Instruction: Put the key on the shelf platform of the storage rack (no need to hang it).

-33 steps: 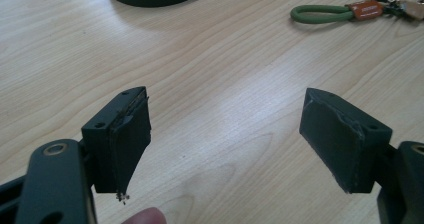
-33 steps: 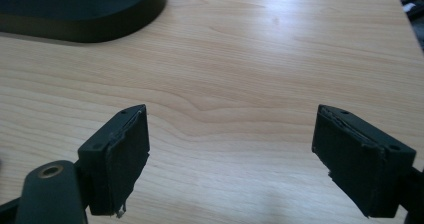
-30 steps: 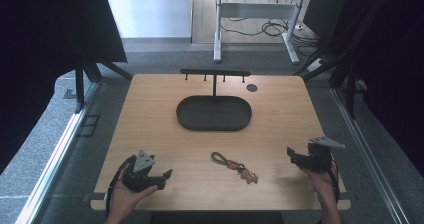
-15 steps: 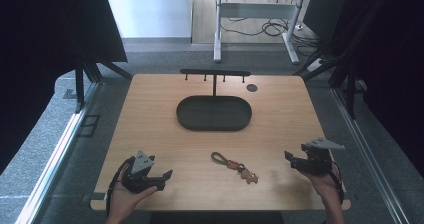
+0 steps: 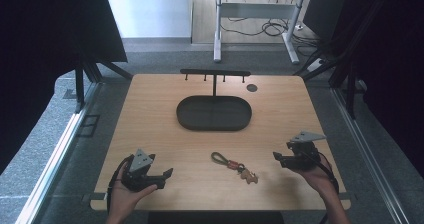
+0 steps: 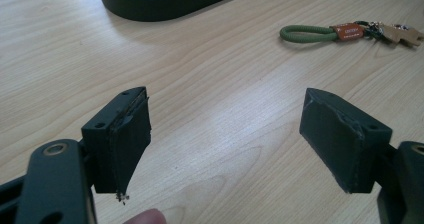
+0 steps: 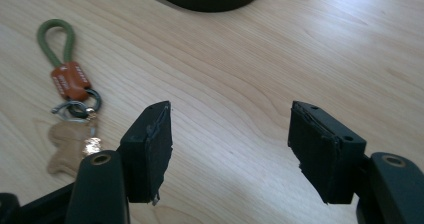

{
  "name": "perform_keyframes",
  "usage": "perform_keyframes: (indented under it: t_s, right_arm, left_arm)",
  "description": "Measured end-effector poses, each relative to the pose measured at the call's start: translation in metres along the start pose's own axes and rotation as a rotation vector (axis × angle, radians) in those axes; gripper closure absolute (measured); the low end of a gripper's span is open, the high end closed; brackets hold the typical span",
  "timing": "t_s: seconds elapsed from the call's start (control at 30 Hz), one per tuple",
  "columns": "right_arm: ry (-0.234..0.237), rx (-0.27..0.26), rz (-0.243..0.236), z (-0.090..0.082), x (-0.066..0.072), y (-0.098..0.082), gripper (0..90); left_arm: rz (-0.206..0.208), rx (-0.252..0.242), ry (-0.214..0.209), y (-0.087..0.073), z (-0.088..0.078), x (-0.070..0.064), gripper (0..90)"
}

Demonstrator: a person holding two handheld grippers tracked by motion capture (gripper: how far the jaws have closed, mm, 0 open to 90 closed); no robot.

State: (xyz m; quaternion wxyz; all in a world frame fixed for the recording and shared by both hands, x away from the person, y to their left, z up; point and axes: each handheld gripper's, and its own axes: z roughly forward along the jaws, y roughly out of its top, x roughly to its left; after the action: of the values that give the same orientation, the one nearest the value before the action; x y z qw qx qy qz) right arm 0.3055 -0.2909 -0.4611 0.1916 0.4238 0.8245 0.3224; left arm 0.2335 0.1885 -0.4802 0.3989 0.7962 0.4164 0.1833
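Slowly, the right claw (image 5: 281, 157) is drifting inward and lower across the desk (image 5: 150, 114) compared with a second ago, edging toward the keychain (image 5: 234, 164), while the left claw (image 5: 165, 173) is staying where it was near the front left corner. This suggests the right hand is beginning a reach for the keychain, though the claw is still apart from it and nothing is being gripped yet. Both claws are standing wide open and empty. The keychain is lying flat on the desk near the front edge, between the two claws and in front of the dark oval tray (image 5: 214, 112), behind which a small hook stand (image 5: 215, 75) is rising. The high view is giving the overall layout: both hands, the tray, the stand and the gap left to close. The right gripper view is showing finer detail: the keychain's green cord loop (image 7: 56, 40), orange tag (image 7: 69, 79), metal ring and a pale wooden charm, lying to the left of the open jaws. The left gripper view is showing the keychain (image 6: 345, 32) farther off at upper right, past its own spread jaws.
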Motion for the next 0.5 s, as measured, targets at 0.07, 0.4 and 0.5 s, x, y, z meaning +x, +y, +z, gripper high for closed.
perform_keyframes:
  t_s: [0.07,0.4,0.5]
  right_arm:
    - [0.011,0.026,-0.029,0.003,0.005,0.01,35.2]
    - [0.06,0.116,-0.141,0.018,0.023,0.045,38.5]
    - [0.084,0.129,-0.15,0.021,0.026,0.051,39.0]
  left_arm:
    - [0.004,0.0,-0.002,0.0,0.0,0.0,20.7]
    - [0.032,0.032,-0.018,-0.001,0.011,0.001,20.7]
    - [0.034,0.033,-0.022,0.0,0.01,-0.001,20.7]
